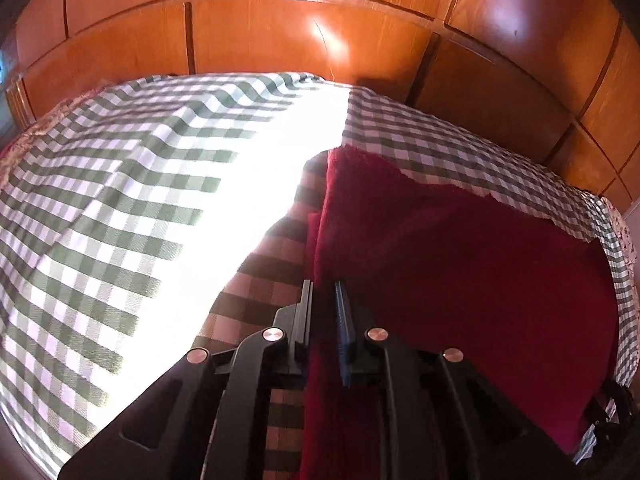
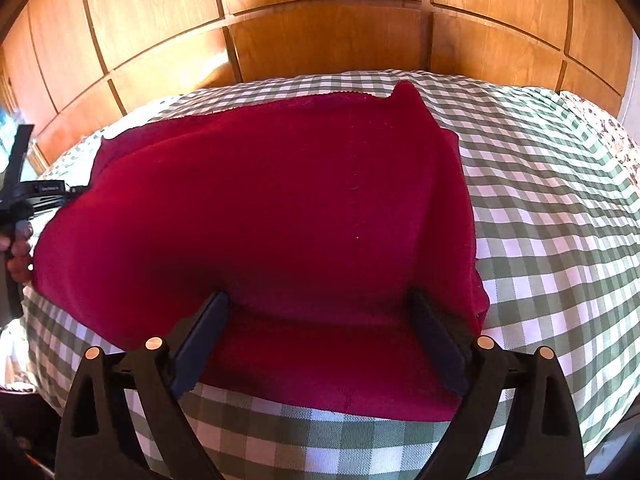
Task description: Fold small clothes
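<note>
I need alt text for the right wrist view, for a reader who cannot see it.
A dark red cloth lies on a green and white checked bedcover, and the open right gripper has its two fingers spread over the cloth's near edge. Wooden panels stand behind the bed.

Bare checked bedcover [image 2: 560,216] lies right of the red cloth [image 2: 280,208]; wooden panelling [image 2: 320,36] walls off the far side.

Glossy wood-panelled wall [image 1: 320,32] behind green-checked cloth [image 1: 120,200]; bright sunlight band across it.
</note>
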